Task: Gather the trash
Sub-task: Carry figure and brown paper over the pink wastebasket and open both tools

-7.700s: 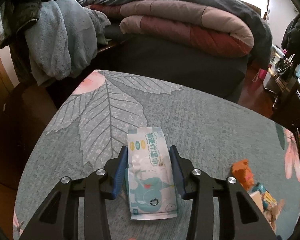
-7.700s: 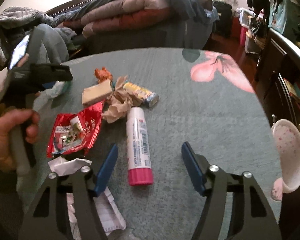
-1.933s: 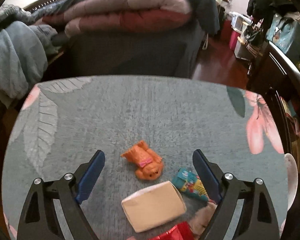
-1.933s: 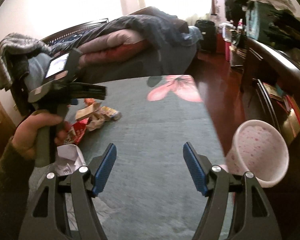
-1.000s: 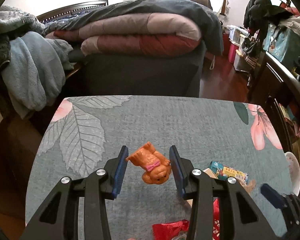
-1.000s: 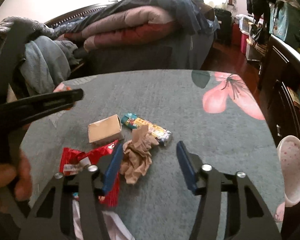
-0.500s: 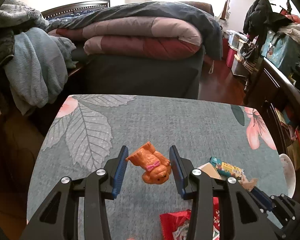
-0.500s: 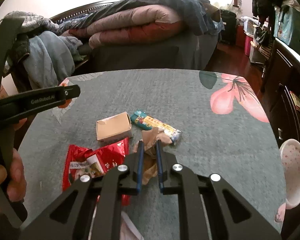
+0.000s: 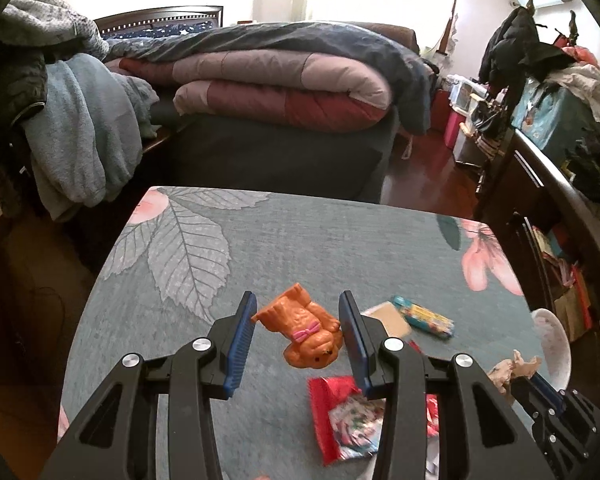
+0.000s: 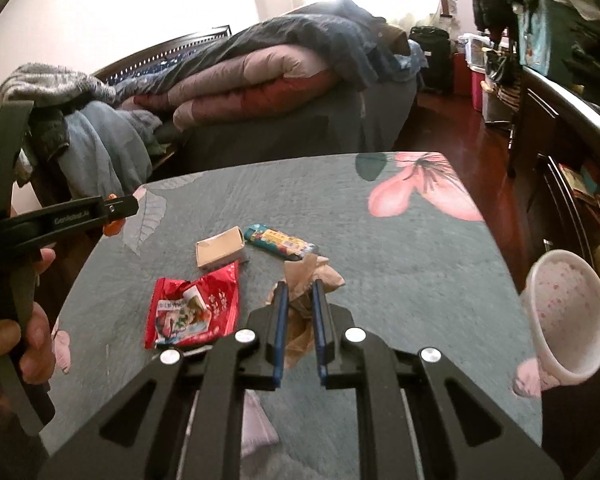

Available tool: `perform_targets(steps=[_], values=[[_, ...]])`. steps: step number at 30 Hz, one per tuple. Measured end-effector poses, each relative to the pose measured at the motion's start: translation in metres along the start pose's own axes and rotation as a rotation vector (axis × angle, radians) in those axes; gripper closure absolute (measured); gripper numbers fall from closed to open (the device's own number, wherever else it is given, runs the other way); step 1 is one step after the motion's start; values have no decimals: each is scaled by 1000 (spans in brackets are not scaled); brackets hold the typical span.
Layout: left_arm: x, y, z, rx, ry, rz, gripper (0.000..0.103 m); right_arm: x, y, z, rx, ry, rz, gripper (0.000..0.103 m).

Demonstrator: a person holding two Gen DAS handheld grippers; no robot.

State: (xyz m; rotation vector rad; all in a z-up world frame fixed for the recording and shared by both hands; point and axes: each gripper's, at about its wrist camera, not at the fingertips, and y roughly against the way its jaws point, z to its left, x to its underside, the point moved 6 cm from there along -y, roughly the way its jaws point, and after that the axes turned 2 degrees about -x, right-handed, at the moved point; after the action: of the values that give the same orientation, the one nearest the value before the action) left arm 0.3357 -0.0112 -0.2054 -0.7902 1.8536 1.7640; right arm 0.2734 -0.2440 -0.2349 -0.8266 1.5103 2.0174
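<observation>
Left wrist view: your left gripper (image 9: pixel 296 330) clamps the orange toy dog (image 9: pixel 305 330) above the table (image 9: pixel 300 240). Right wrist view: your right gripper (image 10: pixel 299 312) pinches the crumpled brown paper (image 10: pixel 308 280), right of the red wrapper (image 10: pixel 196 308) on that table; the pink bin (image 10: pixel 568 312) stands off its right edge.

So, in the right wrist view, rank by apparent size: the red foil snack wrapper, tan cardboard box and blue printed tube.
1. Red foil snack wrapper, clearly largest, though nearest the camera.
2. Tan cardboard box and blue printed tube: too alike to rank.
</observation>
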Motion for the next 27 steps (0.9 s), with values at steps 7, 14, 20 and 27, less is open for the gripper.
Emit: perform_targets(steps=[7,14,20,27], values=[[10,26,-26,49,-33,-26,60,15,31,-16,1,-36,-27,90],[17,50,-51,121,-67,-53,60,27,51,-29,10,-57,-51,90],[23,64,-75,150,-107,-67,60,33,62,-44,11,-84,-63,90],[29,69,-108,177,-157,-62,60,38,73,-62,12,-108,-78,90]])
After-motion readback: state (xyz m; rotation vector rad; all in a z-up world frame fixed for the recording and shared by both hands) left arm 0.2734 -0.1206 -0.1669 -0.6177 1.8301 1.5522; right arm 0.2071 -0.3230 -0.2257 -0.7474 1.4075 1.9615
